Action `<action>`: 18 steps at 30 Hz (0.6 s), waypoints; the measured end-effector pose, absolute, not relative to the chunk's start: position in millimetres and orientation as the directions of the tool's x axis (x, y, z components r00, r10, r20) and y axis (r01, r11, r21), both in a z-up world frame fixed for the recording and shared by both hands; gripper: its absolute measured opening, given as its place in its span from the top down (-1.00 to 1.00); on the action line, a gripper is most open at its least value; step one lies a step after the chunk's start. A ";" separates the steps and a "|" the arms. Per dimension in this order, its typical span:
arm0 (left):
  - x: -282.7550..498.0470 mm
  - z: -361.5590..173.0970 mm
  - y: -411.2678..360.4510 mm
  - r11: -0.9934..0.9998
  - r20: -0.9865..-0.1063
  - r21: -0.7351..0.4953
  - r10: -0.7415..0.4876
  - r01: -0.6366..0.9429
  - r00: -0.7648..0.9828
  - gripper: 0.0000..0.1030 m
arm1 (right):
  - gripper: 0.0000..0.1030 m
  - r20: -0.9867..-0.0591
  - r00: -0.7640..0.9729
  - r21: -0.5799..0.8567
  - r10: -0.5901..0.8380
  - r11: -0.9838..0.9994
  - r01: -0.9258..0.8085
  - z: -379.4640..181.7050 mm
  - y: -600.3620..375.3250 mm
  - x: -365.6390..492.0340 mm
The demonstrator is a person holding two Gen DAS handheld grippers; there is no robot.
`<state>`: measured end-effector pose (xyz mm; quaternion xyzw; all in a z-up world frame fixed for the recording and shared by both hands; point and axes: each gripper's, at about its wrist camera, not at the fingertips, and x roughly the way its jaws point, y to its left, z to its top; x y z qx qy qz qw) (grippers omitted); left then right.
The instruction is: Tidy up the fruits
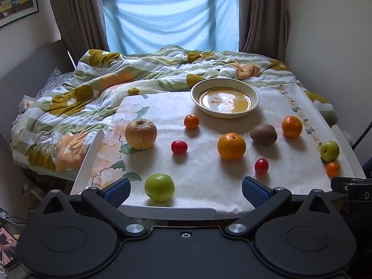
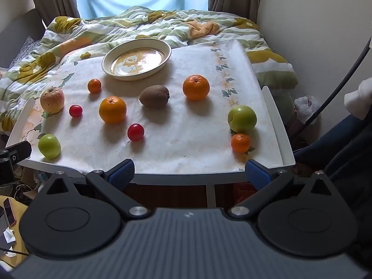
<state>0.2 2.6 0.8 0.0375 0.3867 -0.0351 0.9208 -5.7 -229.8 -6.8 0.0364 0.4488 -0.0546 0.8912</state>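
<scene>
The left gripper (image 1: pixel 186 189), black-armed with blue ribbed pads, stands with its jaws spread as wide as they go and nothing between them; it hangs over the near edge of the small white folding table (image 1: pixel 88 160). The right gripper (image 2: pixel 189 171) is the same: fully parted, empty, poised at that near edge.

The landmark is the shallow cream ceramic dish with a yellow cartoon print (image 2: pixel 137 59), empty, at the far side of the table's pale floral cloth. All the fruit lies loose on the cloth on the near side of it. Nearest the dish are a small orange mandarin (image 2: pixel 94 85), a brown fuzzy kiwi (image 2: pixel 154 95) and a large round orange (image 2: pixel 196 87). Further from it sit a second large orange (image 2: pixel 112 109), a blotchy yellow-red apple (image 2: pixel 52 100) and two small red tomato-like fruits (image 2: pixel 75 111) (image 2: pixel 135 132). Furthest from the dish, close to the grippers, are a green apple (image 1: pixel 159 187) almost between the left gripper's pads, and another green apple (image 2: pixel 242 119) touching a small mandarin (image 2: pixel 240 142).

I judge the task is at its start: no fruit gathered. The next move likely calls for lowering the left jaws around the near green apple, closing gently so it cannot roll, then carrying it to the dish.
</scene>
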 end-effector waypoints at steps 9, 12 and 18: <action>-2.4 4.9 15.1 0.995 -0.707 0.041 -0.033 0.087 0.707 -1.00 | -1.00 -0.804 0.591 0.013 -0.065 0.992 0.126 -7.8 -229.3 -7.4; 0.6 1.0 1.5 0.995 -0.712 0.058 -0.019 0.087 0.702 -1.00 | -1.00 -0.803 0.593 0.016 -0.062 0.992 0.125 -7.7 -230.8 -7.1; 0.4 0.6 2.0 0.995 -0.715 0.055 -0.023 0.089 0.699 -1.00 | -1.00 -0.804 0.591 0.020 -0.060 0.992 0.128 -7.7 -230.8 -7.0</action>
